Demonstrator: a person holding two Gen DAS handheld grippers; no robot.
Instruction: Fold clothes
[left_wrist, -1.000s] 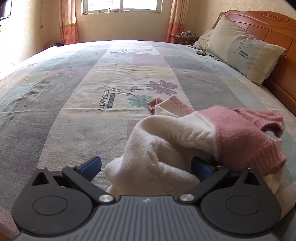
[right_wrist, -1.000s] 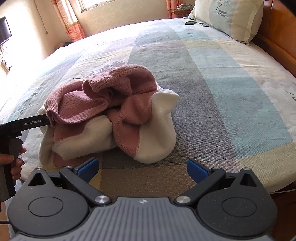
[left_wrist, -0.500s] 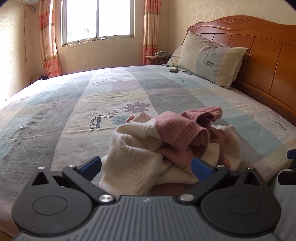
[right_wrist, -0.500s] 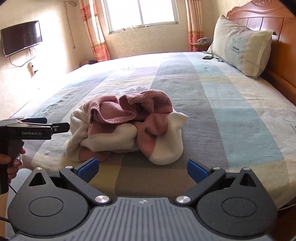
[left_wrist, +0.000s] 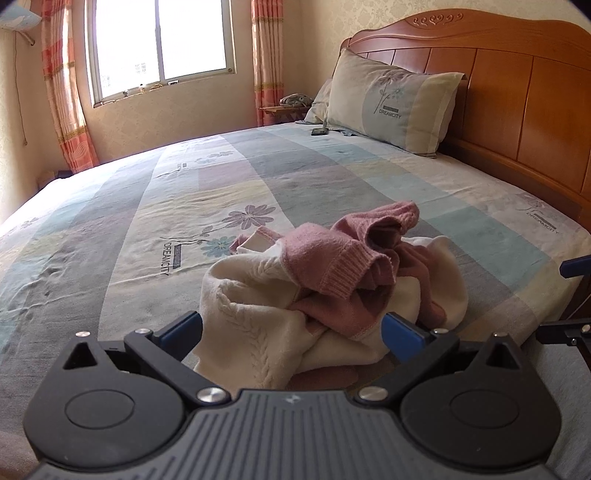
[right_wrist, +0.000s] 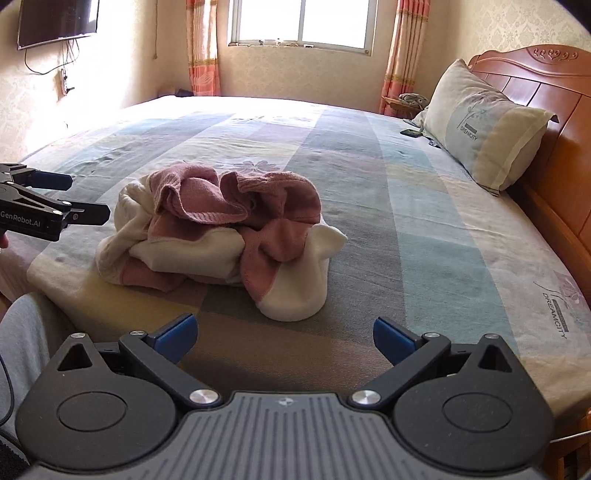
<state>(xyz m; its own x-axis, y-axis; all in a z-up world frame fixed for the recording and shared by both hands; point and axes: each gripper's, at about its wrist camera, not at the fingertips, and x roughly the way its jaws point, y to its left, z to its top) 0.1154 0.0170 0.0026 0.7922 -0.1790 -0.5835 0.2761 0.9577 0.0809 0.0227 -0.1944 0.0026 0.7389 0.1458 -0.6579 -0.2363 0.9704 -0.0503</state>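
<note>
Pink/cream knit sweater (right_wrist: 221, 232) crumpled in a heap on the bed (right_wrist: 424, 229), near the foot-side edge, unfolded; pink ribbed cuff (left_wrist: 332, 266) flopped on top, cream cable-knit part (left_wrist: 251, 325) toward the left cam. Left gripper (left_wrist: 291, 328) just short of the heap, jaws wide apart, blue pads either side of the cream fabric in the left view but not clamped on anything; in the right view same gripper (right_wrist: 79, 199) seen at frame left, hovering beside the heap, apart from it. Right gripper (right_wrist: 282, 338) also spread wide, empty, low over the bed edge w/ a bare strip of cover between it and the sweater. Patchwork floral bedcover, "DREAMCITY" print. Pillow (right_wrist: 480, 133) propped against wooden headboard (left_wrist: 517, 96) well away from the heap, small dark phone-like item (left_wrist: 319, 131) beside it. Window (right_wrist: 299, 22) w/ striped curtains on far wall, TV (right_wrist: 55, 20) wall-mounted top left in right view.
</note>
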